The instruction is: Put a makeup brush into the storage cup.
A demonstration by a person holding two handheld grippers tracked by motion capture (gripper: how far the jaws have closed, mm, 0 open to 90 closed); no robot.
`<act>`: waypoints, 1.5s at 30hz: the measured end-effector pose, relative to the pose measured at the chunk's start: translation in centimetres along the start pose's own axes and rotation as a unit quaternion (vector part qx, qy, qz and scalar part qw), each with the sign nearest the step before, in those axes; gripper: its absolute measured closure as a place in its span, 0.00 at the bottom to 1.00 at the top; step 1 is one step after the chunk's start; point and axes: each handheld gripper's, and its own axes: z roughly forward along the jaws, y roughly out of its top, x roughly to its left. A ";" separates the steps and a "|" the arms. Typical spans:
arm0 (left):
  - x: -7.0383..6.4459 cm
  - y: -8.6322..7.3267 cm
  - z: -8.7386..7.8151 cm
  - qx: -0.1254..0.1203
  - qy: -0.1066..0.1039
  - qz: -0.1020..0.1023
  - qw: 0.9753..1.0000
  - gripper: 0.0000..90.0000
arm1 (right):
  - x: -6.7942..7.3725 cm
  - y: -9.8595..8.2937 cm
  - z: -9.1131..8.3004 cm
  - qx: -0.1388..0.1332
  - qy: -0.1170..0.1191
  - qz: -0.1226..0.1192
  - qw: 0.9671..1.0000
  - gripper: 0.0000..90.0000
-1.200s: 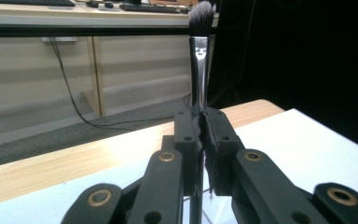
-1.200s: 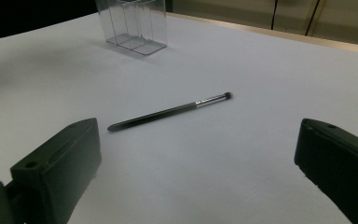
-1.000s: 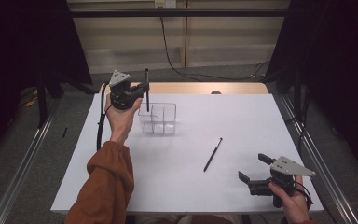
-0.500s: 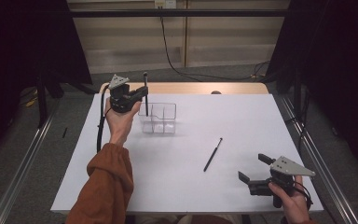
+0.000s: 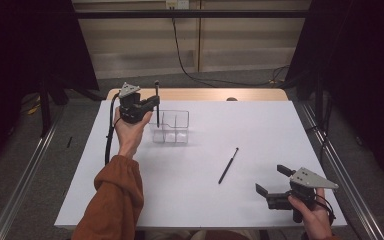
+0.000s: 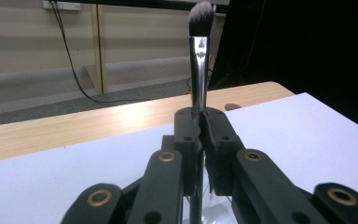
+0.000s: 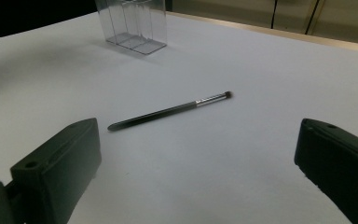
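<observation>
We hold the slim black makeup brush [image 5: 157, 102] upright, clenched in our left gripper [image 5: 149, 104], directly above the clear plastic compartment holder [image 5: 176, 128]'s 9 o'clock cell; our right gripper [image 5: 270, 181] gapes empty.

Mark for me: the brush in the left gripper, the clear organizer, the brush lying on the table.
held brush [image 6: 198, 70], left gripper view, on its metal ferrule
clear organizer [image 5: 176, 126], high view, on its front wall
loose brush [image 7: 158, 113], right gripper view, on its dark handle
</observation>
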 end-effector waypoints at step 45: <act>0.4 -2.5 0.6 0.031 0.006 -0.004 0.999 0.78 | 0.0 0.0 0.0 0.001 0.000 -0.001 1.000 0.00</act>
